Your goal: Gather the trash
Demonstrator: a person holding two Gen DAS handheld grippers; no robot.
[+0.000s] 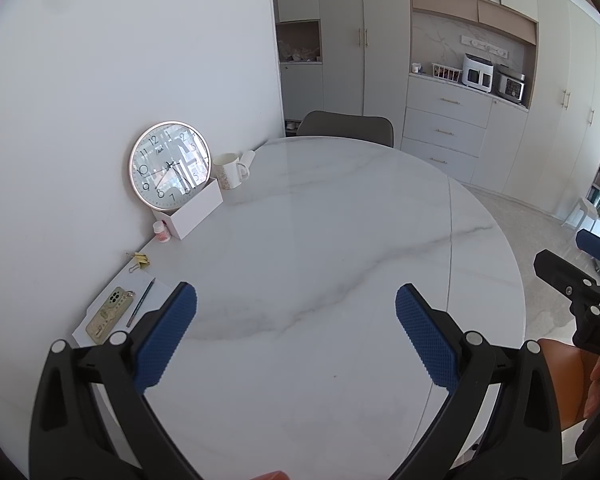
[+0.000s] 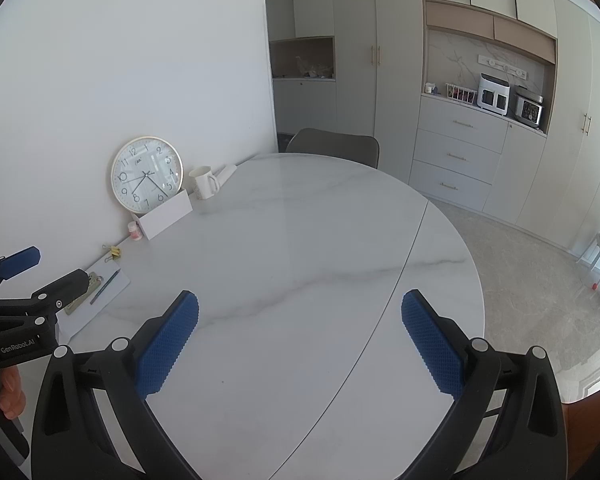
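Both tools hang over the white marble tabletop (image 2: 300, 240) with their blue-padded jaws spread wide and nothing between them: the left tool (image 1: 296, 336) and the right tool (image 2: 300, 340). From the right wrist view, the left tool's black body at the frame's left edge carries white lettering, "GenRobot.AI". From the left wrist view, the right tool's body at the far right shows only "DA", the rest cut off by the frame.

No trash can be made out on the tabletop. What lies there sits along the wall: a round clock (image 1: 170, 164) with a brand script on its face too small to read, leaning behind a white box (image 1: 192, 214); a white mug (image 1: 228, 170) just beside them; a small pink-labelled bottle (image 1: 162, 233), label illegible; yellow binder clips (image 1: 140, 261); and a phone (image 1: 108, 316) in a patterned case lying on a sheet of paper (image 2: 96, 304) next to a pencil (image 1: 141, 307). In the right wrist view the left tool's finger hides most of the phone.
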